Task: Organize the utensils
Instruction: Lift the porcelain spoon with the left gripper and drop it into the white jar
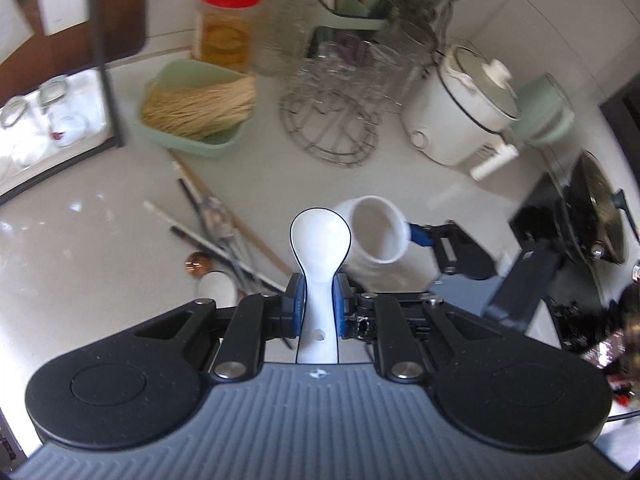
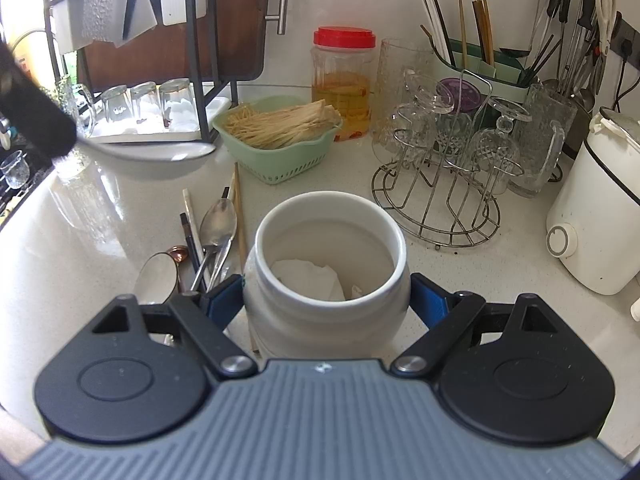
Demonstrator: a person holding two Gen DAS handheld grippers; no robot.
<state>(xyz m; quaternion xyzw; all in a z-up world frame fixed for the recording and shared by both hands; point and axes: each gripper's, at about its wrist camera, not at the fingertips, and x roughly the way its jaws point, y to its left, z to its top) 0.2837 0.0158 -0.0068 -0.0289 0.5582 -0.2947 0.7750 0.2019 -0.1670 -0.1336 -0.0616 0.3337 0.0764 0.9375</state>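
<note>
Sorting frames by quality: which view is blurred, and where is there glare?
Left wrist view: background smeared, the red-lidded plastic jar and wire glass rack soft, the white ceramic spoon sharp. Right wrist view: crisp; window glare on the pale countertop at left.

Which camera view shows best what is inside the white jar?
The right wrist view. It looks down into the white jar, held between the right gripper pads, and shows crumpled white paper at the bottom. The left wrist view shows only its mouth from the side, blurred.
</note>
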